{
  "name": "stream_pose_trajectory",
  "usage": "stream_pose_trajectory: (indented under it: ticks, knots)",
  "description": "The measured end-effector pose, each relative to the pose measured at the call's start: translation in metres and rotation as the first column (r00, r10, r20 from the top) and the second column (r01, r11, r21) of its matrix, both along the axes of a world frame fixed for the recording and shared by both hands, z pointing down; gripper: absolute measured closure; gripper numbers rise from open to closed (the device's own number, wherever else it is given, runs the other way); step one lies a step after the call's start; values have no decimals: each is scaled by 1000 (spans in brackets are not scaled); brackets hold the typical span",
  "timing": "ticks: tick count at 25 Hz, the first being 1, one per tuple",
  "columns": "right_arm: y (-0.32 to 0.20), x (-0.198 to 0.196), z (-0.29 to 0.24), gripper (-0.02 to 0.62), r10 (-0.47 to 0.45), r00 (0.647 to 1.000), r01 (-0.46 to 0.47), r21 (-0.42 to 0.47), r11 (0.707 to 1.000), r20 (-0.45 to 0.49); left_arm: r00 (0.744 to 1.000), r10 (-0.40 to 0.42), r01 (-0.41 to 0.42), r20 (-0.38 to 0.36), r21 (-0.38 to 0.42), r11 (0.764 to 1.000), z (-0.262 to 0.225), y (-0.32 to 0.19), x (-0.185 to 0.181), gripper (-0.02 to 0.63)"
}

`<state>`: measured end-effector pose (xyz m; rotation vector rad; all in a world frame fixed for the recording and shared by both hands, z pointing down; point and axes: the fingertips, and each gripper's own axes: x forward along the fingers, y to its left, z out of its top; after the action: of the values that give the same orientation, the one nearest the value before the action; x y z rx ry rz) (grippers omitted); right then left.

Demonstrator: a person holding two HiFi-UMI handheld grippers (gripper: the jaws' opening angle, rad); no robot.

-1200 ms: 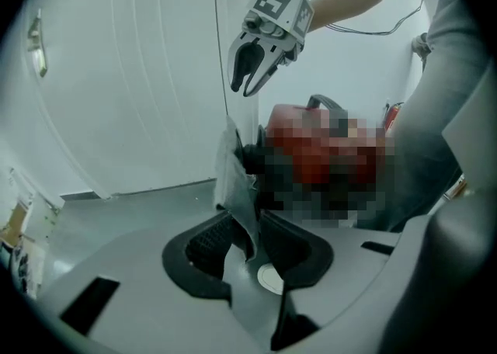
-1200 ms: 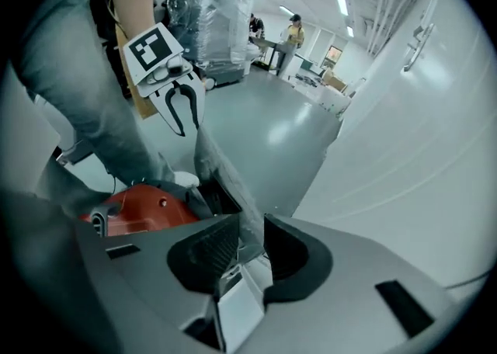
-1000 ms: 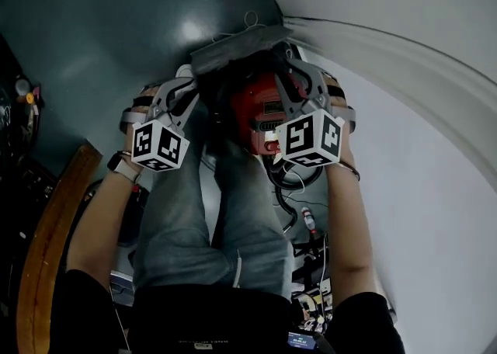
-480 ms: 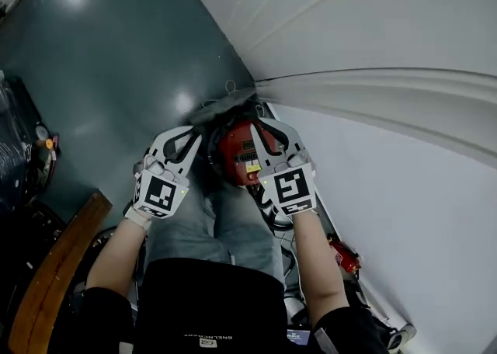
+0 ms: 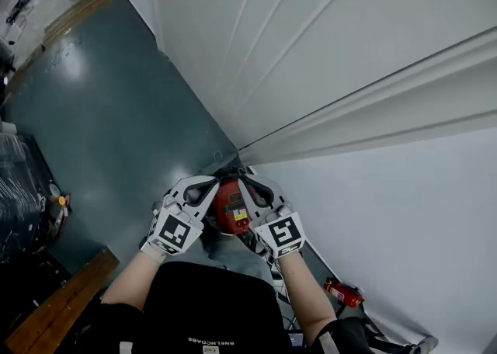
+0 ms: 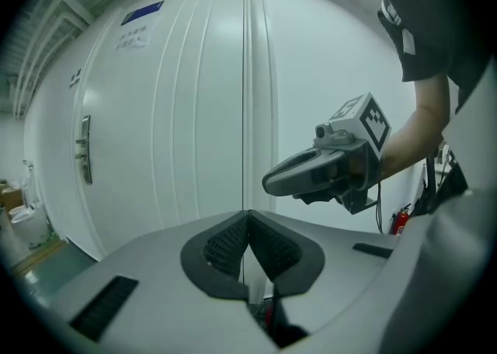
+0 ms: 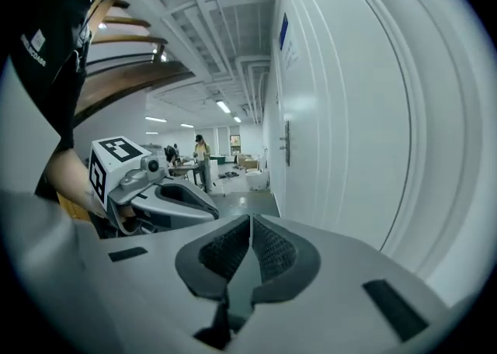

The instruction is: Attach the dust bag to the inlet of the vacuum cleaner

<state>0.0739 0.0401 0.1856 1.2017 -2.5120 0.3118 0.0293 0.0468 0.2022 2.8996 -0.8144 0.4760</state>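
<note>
Left gripper [image 5: 205,188]: jaws pressed together, pads meeting at the tips, nothing between them; it points at the white panelled door [image 6: 178,112].
Red drum-shaped vacuum cleaner [image 5: 231,206]: low between the two sets of jaws, touched by neither (both gripper views show only door and hall ahead).
Grey dust bag [image 5: 224,173]: seemingly the dark sliver just past the jaw tips, at the vacuum's far end; whether it sits on the inlet I cannot tell.
Right gripper [image 5: 250,188]: jaws likewise closed and empty, tips near the left gripper's.
Change: within the last second the head view has swung upward; grippers and vacuum have shrunk low in frame.
Meaning: probably the attaching is finished or paused.
</note>
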Motion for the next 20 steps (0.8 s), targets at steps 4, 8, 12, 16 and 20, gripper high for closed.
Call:
stream_pose_trajectory:
  ticks: [4, 8, 12, 16, 20]
  knots:
    - [4, 6, -51, 561, 21, 998, -24, 56, 998, 63, 1000, 30, -29, -10, 33, 999, -50, -1, 18, 591]
    - [21, 9, -101, 561, 21, 994, -29, 74, 997, 107, 999, 12, -11, -38, 25, 1000, -95, 8, 24, 591]
    - [35, 14, -139, 561, 39, 990, -53, 104, 993, 133, 998, 39, -38, -57, 23, 999, -123, 21, 27, 591]
    - [46, 22, -168, 561, 63, 986, -84, 134, 987, 156, 994, 64, -62, -92, 34, 998, -154, 31, 30, 591]
    - [54, 31, -185, 561, 93, 978, -121, 140, 983, 188, 988, 65, -60, -141, 41, 997, -186, 37, 34, 591]
